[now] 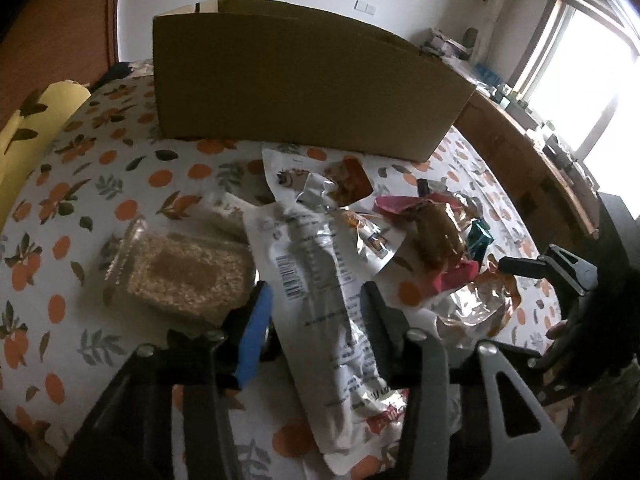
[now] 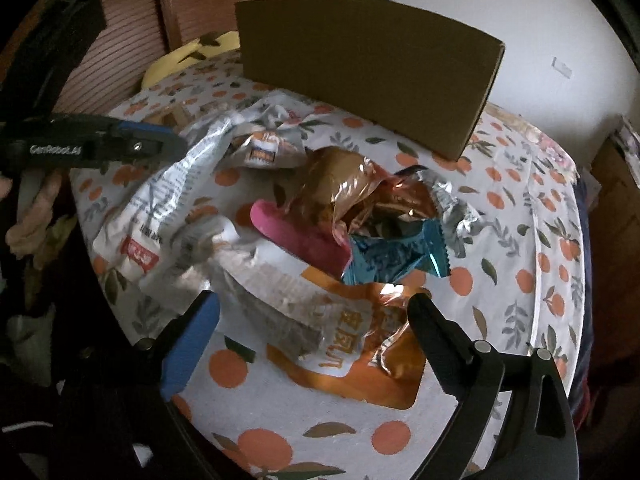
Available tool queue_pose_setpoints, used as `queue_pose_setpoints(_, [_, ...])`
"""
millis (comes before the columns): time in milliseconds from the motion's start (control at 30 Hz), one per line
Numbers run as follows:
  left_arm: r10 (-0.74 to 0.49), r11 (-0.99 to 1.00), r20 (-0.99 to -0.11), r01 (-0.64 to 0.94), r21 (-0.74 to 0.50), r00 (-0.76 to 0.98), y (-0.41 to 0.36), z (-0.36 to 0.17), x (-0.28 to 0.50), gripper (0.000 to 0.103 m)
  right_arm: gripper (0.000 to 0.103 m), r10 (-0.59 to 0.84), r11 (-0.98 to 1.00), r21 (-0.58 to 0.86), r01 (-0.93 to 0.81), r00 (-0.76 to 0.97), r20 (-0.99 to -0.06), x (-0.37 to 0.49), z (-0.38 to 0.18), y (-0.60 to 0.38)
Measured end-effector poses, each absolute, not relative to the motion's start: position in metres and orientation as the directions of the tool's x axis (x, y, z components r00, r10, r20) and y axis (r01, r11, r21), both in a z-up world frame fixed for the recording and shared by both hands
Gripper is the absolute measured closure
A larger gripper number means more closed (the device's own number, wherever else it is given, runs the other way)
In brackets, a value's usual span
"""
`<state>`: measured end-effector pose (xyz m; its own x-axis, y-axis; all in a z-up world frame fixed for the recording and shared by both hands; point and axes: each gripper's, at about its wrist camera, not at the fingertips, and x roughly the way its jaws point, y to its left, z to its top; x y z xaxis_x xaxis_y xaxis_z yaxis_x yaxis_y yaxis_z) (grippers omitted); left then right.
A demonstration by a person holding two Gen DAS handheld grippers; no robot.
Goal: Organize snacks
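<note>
A table (image 2: pixel 520 216) under a white cloth printed with oranges and leaves carries a loose heap of snack packets, with a brown cardboard box (image 1: pixel 296 84) standing at its far side and a white wall behind. In the right wrist view, nearest is an orange-and-white pouch (image 2: pixel 352 336) lying flat; the right gripper (image 2: pixel 314 316) hangs over it with its fingers spread wide, one on each side of the pouch, and whether they touch it cannot be told. Just beyond lie a teal wrapper (image 2: pixel 394 258), a pink packet (image 2: pixel 296 236) and a crinkled brown foil bag (image 2: pixel 344 184), piled against each other. In the left wrist view, the left gripper (image 1: pixel 316 308) has its fingers open around a long white packet with a barcode (image 1: pixel 316 280), not closed on it. Beside that packet sits a clear pack of beige crumbly snack (image 1: pixel 180 272). Farther right a wooden counter (image 1: pixel 532 168) runs below a bright window (image 1: pixel 580 76).
</note>
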<state>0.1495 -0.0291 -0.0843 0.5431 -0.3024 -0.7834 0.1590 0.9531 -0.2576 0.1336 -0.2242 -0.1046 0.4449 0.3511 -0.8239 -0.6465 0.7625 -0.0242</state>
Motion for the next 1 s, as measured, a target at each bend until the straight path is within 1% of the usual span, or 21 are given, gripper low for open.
queue_pose_setpoints(33, [-0.3, 0.954, -0.785, 0.161, -0.253, 0.541, -0.032, -0.086, 0.15, 0.05, 0.005, 0.353, 0.751, -0.029, -0.659, 0.439, -0.826, 0.133, -0.106, -0.223])
queue_pose_setpoints(67, [-0.296, 0.955, -0.787, 0.167, -0.245, 0.541, -0.036, -0.088, 0.15, 0.043, 0.004, 0.352, 0.745, -0.036, -0.667, 0.438, -0.827, 0.132, -0.106, -0.222])
queue_pose_setpoints(100, [-0.292, 0.956, -0.788, 0.181, -0.23, 0.543, -0.041, -0.089, 0.149, 0.04, 0.003, 0.351, 0.735, -0.045, -0.676, 0.436, -0.829, 0.132, -0.107, -0.221])
queue_pose_setpoints(200, [-0.244, 0.967, -0.802, 0.201, -0.158, 0.546, -0.054, -0.092, 0.148, 0.037, 0.002, 0.345, 0.716, -0.063, -0.696, 0.43, -0.835, 0.136, -0.108, -0.219])
queue_pose_setpoints(300, [-0.241, 0.967, -0.802, 0.211, -0.146, 0.547, -0.061, -0.096, 0.151, 0.033, 0.001, 0.335, 0.692, -0.086, -0.716, 0.425, -0.841, 0.139, -0.109, -0.214])
queue_pose_setpoints(367, [-0.226, 0.967, -0.809, 0.223, -0.12, 0.543, -0.068, -0.099, 0.152, 0.03, 0.001, 0.332, 0.667, -0.104, -0.738, 0.418, -0.846, 0.138, -0.11, -0.21])
queue_pose_setpoints(400, [-0.217, 0.966, -0.813, 0.237, -0.101, 0.541, -0.073, -0.101, 0.152, 0.029, 0.001, 0.329, 0.657, -0.106, -0.747, 0.411, -0.85, 0.137, -0.111, -0.208])
queue_pose_setpoints(500, [-0.216, 0.965, -0.81, 0.244, -0.094, 0.545, -0.075, -0.103, 0.155, 0.028, 0.001, 0.319, 0.63, -0.128, -0.766, 0.405, -0.857, 0.133, -0.111, -0.202])
queue_pose_setpoints(600, [-0.243, 0.96, -0.81, 0.251, -0.123, 0.533, -0.072, -0.102, 0.159, 0.027, 0.001, 0.321, 0.625, -0.111, -0.773, 0.384, -0.866, 0.135, -0.112, -0.202])
queue_pose_setpoints(667, [-0.272, 0.951, -0.805, 0.273, -0.143, 0.527, -0.068, -0.102, 0.158, 0.028, 0.001, 0.323, 0.61, -0.106, -0.785, 0.368, -0.872, 0.135, -0.112, -0.201])
queue_pose_setpoints(733, [-0.275, 0.948, -0.806, 0.288, -0.136, 0.524, -0.066, -0.102, 0.157, 0.031, 0.001, 0.329, 0.586, -0.094, -0.805, 0.342, -0.88, 0.136, -0.113, -0.198])
queue_pose_setpoints(767, [-0.267, 0.948, -0.809, 0.293, -0.123, 0.523, -0.067, -0.102, 0.156, 0.036, 0.001, 0.331, 0.578, -0.084, -0.812, 0.328, -0.885, 0.138, -0.113, -0.196])
queue_pose_setpoints(800, [-0.258, 0.949, -0.812, 0.295, -0.112, 0.524, -0.067, -0.101, 0.155, 0.039, 0.0, 0.333, 0.569, -0.075, -0.819, 0.312, -0.89, 0.14, -0.114, -0.193])
queue_pose_setpoints(933, [-0.308, 0.933, -0.801, 0.328, -0.15, 0.512, -0.062, -0.093, 0.15, 0.053, 0.0, 0.333, 0.543, -0.041, -0.839, 0.26, -0.907, 0.147, -0.114, -0.188])
queue_pose_setpoints(1000, [-0.325, 0.925, -0.799, 0.345, -0.158, 0.505, -0.06, -0.09, 0.147, 0.057, 0.001, 0.333, 0.534, -0.03, -0.845, 0.242, -0.911, 0.149, -0.115, -0.184])
